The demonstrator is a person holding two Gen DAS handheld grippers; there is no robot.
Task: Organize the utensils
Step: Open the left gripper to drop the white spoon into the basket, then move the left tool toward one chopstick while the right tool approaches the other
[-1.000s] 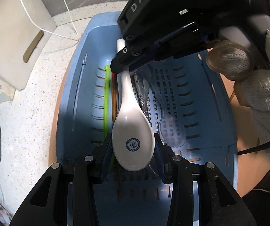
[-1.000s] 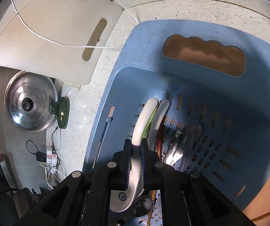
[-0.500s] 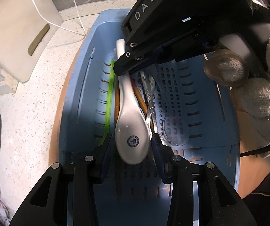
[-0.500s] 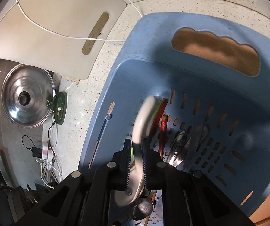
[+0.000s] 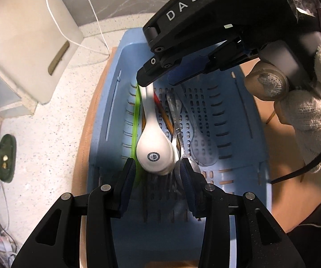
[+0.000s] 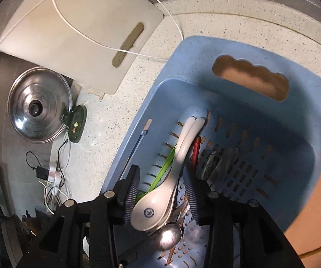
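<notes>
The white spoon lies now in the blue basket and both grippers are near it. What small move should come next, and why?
Probably lift the right gripper straight up, clear of the blue basket. Its jaws are opening and the pads no longer press on the white spoon, which rests on a second white spoon among the other utensils. The left gripper also stands open around the bowl end, so nothing is left to hold.

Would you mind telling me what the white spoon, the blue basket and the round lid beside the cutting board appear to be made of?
White spoon: probably glazed ceramic, going by its glossy, thick, smooth body and printed blue emblem; melamine is possible. Blue basket: moulded plastic with a matte finish, slotted floor and a cut-out handle. Round lid: polished metal, likely stainless steel, since it shows mirror-like concentric reflections.
</notes>
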